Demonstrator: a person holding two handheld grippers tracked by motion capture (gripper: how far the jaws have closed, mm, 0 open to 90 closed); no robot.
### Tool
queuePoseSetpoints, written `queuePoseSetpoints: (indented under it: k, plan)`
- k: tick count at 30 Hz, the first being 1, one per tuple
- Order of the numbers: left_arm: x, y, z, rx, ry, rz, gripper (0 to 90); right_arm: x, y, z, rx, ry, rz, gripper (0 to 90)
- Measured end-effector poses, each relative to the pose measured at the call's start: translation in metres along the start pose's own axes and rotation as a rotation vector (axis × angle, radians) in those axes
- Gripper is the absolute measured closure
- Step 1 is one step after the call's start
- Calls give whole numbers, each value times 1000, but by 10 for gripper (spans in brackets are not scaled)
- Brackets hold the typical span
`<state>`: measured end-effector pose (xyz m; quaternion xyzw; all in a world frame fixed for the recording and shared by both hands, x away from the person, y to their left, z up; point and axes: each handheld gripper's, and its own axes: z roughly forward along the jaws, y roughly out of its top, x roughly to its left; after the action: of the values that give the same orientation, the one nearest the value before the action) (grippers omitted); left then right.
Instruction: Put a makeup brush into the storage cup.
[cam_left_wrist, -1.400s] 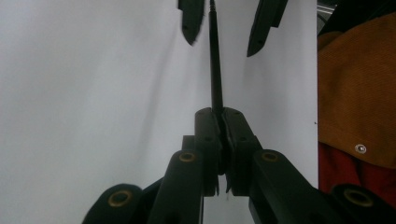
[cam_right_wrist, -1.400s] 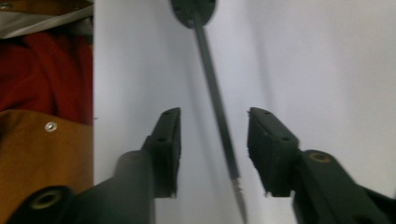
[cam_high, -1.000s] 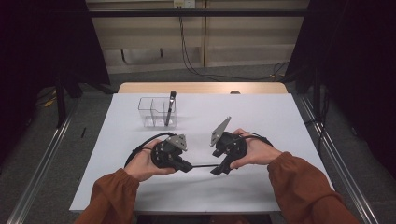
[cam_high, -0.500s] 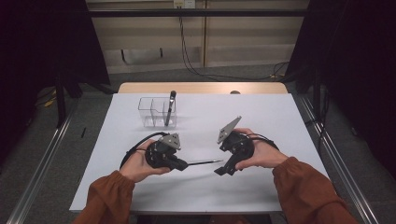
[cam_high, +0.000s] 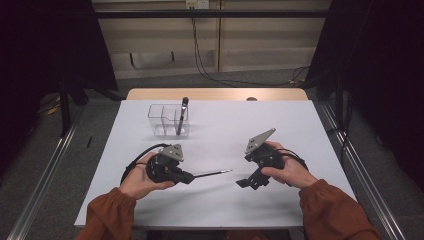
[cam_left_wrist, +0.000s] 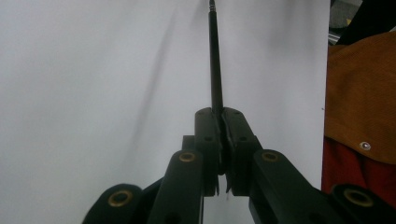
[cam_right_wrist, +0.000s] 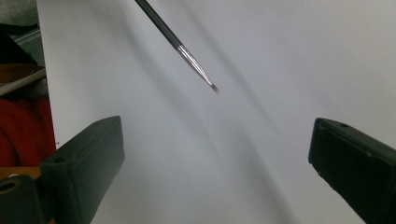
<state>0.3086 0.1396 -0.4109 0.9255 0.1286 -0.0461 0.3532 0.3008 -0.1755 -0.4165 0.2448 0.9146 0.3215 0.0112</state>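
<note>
Moved apart since earlier: right gripper (cam_high: 243, 183) off brush (cam_high: 212, 174), jaws just opened wide, empty. Left gripper (cam_high: 189, 177) clamped on brush. White table (cam_high: 280, 130), grey floor, dark curtains.

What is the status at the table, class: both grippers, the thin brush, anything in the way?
Left gripper shut on thin brush, tip toward right gripper. Right jaws have just opened wide, nothing between them. Clear organizer with dark pen sits far side, not in the way.

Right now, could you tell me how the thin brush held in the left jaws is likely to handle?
The brush probably is stiff: it juts out straight, unsupported. It looks light, being so slim. Round and thin, it may roll if laid on the table.
</note>
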Motion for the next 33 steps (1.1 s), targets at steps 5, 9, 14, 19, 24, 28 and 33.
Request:
queuePoseSetpoints:
  k: [5, 9, 14, 19, 24, 28, 33]
  plan:
    - [-1, -6, -5, -24, 10, -12, 856, 0, -10, 0, -18, -8, 11, 29]
    - [-2, -11, -6, -41, 12, -22, 856, 1, -15, -3, -46, 0, 11, 28]
    - [-1, -18, -8, -57, 23, -35, 856, 3, -21, -6, -85, -10, 27, 25]
    - [-2, -24, -12, -100, 32, -61, 856, 4, -30, -6, -100, -18, 42, 27]
    - [-7, -24, -13, -123, 31, -64, 856, 9, -39, -5, -146, -27, 22, 27]
    - [-8, -25, -14, -152, 30, -70, 856, 11, -44, -5, -174, -39, 12, 30]
    - [-8, -28, -13, -166, 22, -90, 855, 12, -50, -2, -185, -36, -10, 28]
